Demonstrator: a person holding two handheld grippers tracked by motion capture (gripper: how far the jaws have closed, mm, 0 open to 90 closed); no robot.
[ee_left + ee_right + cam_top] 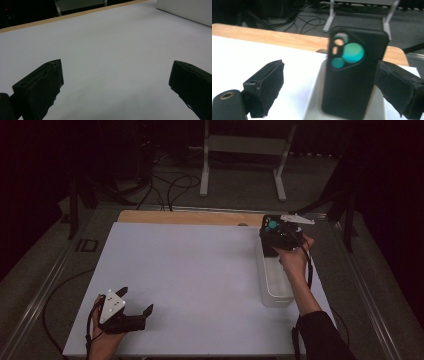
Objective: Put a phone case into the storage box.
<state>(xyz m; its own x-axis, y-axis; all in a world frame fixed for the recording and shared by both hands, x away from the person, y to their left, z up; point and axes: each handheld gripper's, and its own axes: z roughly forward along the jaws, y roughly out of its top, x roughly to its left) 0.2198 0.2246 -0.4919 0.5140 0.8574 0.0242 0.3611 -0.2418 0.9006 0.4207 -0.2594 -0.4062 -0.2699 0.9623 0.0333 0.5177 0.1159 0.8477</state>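
A black phone case [352,82] with teal camera cut-outs stands upright at the far end of a long white bin [314,100]. My right gripper [329,70] is open around it, jaws wide apart. The right jaw is close against the case's edge and a wide gap separates the left jaw from it. From above, the right gripper [274,239] hangs over the far end of the bin [276,287] with the case [272,226] in front of it. My left gripper [136,300] rests open low over the white table [190,270] near the front left corner, nothing between its jaws [116,75].
The bin runs along the table's right edge. A wooden strip [190,216] borders the table's far edge. Beyond it are cables [172,185] and a white stand [245,150] on the floor.
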